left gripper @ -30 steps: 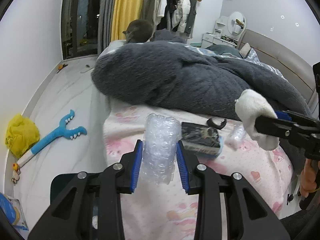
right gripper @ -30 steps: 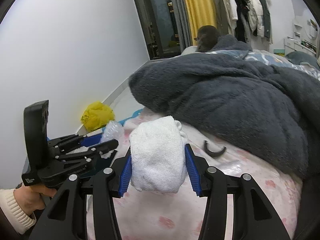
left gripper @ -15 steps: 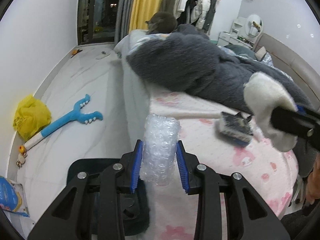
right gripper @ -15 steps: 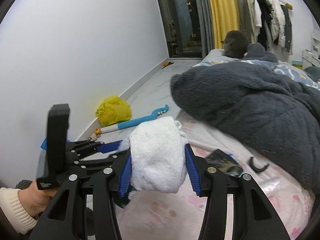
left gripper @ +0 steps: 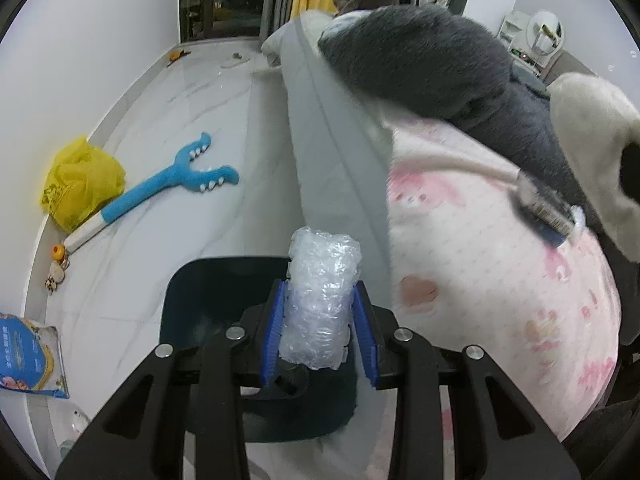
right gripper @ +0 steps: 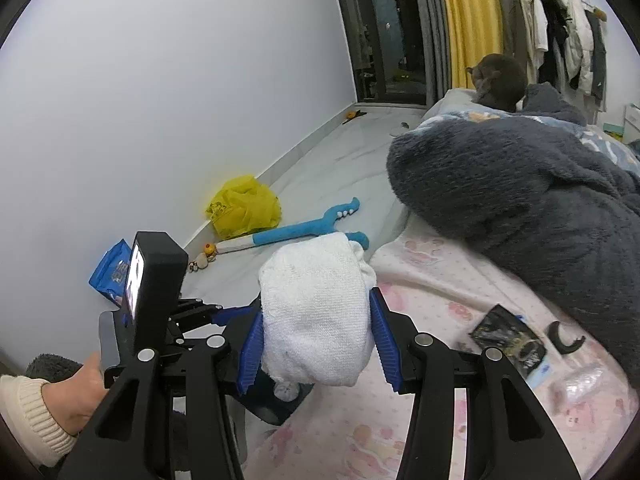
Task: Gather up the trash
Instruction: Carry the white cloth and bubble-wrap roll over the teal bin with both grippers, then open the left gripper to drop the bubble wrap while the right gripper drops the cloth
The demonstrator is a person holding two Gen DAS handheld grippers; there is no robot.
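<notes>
The left gripper (left gripper: 318, 320) pinches light, crushable bubble wrap (left gripper: 320, 300) mid-roll, the dark bin (left gripper: 208, 304) at nine o'clock; the right gripper (right gripper: 316, 344) clamps a soft white cloth (right gripper: 316, 312).

Black tool (left gripper: 320, 332) arms, blue ribbed pads, silver screws; cream knit cuff (right gripper: 30, 420)

Bubble wrap (left gripper: 320, 300) hides much of the bin (left gripper: 208, 300).

Left wrist camera: sits close behind its jaws, looks steeply down past bed (left gripper: 472, 280) edge to floor (left gripper: 208, 128) and dark bin (left gripper: 208, 300) right below. Right wrist camera: close behind own jaws, looks less steeply across bed corner toward far window. Both views share yellow bag (left gripper: 82, 184) (right gripper: 244, 206), blue toy (left gripper: 176, 188) (right gripper: 304, 230), grey blanket (left gripper: 436, 64) (right gripper: 520, 184).
</notes>
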